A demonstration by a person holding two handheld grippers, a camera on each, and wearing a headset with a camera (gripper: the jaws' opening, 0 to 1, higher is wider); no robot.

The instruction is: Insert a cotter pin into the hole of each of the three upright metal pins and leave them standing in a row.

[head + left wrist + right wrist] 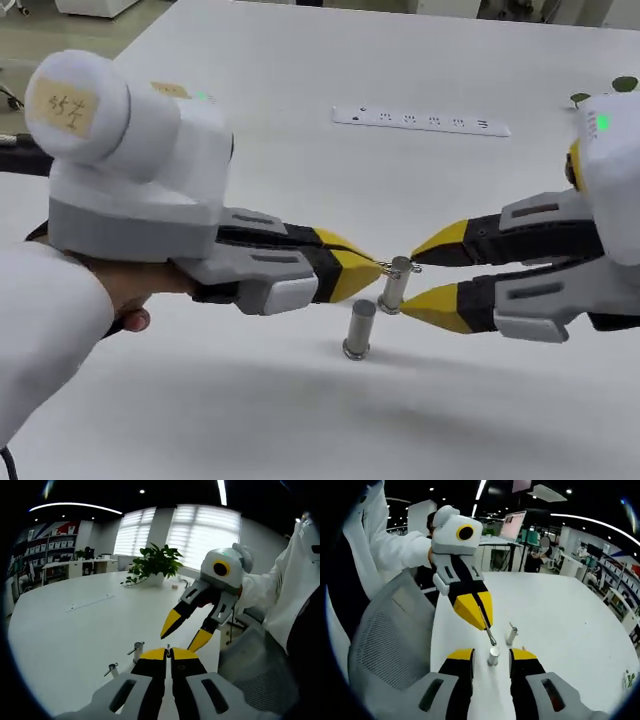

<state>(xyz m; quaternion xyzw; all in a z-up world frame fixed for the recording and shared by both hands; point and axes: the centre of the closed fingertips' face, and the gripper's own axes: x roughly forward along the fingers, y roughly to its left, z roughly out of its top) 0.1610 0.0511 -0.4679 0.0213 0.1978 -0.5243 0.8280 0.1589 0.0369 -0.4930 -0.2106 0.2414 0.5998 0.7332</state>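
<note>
Over the white surface (pixel 300 180), the right gripper (pixel 413 281) holds its fingers apart astride an upright metal pin (pixel 396 290) (smooth, stiff, likely tippy: steady it low). The left gripper (pixel 376 266) has its fingers pinched on a cotter pin (pixel 489 632), tip near that pin's top: light, probably bendable wire, best held near its head.

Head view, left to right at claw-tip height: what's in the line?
Sleeve → left claw, shut on the cotter pin → upright metal pin → right claw, jaws open either side of that pin.
</note>
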